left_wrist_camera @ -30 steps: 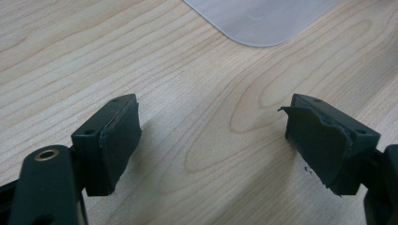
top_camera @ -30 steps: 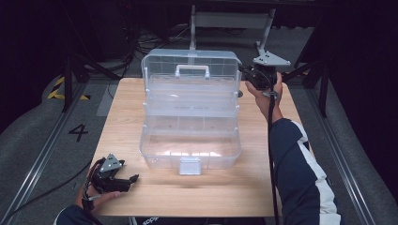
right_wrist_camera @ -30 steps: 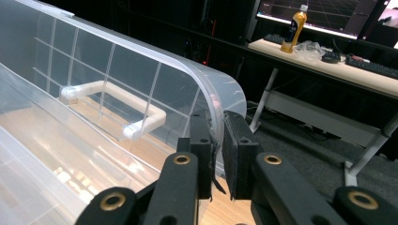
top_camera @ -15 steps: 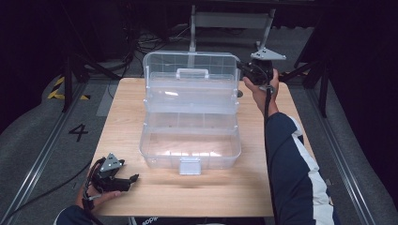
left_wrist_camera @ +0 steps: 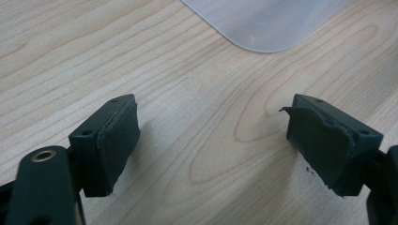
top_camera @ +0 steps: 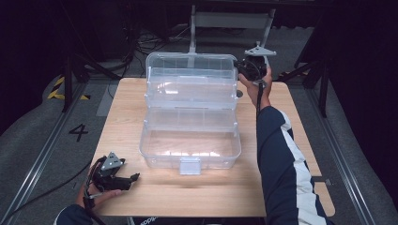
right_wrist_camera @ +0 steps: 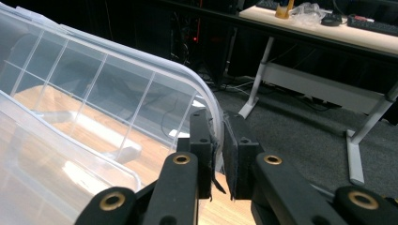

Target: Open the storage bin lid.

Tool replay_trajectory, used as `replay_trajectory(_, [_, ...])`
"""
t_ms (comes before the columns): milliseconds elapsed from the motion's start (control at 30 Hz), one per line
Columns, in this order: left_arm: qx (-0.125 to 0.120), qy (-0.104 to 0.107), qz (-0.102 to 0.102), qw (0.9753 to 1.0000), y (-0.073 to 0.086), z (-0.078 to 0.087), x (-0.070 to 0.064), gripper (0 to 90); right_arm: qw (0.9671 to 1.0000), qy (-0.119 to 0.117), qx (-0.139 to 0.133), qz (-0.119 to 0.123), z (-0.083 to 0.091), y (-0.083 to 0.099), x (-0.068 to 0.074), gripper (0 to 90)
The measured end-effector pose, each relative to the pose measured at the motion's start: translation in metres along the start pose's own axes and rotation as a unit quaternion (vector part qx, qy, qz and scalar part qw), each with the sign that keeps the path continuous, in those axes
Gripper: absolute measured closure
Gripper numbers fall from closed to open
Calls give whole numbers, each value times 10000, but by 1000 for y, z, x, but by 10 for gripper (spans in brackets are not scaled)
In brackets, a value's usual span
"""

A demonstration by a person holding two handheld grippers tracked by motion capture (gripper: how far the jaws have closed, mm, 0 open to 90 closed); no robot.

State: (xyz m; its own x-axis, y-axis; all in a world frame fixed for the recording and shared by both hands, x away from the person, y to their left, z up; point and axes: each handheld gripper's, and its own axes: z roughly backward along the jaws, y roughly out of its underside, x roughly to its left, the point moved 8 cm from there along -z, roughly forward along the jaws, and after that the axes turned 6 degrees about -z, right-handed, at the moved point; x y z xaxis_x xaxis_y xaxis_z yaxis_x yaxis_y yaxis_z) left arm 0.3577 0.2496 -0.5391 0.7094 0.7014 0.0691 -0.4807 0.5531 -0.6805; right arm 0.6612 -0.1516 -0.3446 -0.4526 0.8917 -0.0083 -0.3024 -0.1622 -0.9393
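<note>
The right gripper [top_camera: 245, 70], jaws clamped on the raised lid rim of the clear plastic storage box [top_camera: 190, 140] at table centre, has lifted it further upright. The left gripper [top_camera: 133, 179] remains spread open on the wooden table [top_camera: 291, 140].

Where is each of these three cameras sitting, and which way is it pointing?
High view: above the near table edge, looking forward and down at the clear box; both forearms and claws show.
Left gripper view: on the left claw, looking down at the wooden table; its jaws stand apart.
Right gripper view: on the right claw, facing the room beyond; jaws pinch the lid.
Shared: the box corner appears in the high and left gripper views.
</note>
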Motion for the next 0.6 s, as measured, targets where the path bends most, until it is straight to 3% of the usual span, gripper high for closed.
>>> replay_trajectory(367, [-3,-2,57,10000,0,0,-1,178,9998,15,164,110,-18,9,-7,823])
replay_trajectory(600, [-6,-39,58,10000,0,0,0,178,9996,20,282,16,-37,25,-14,831])
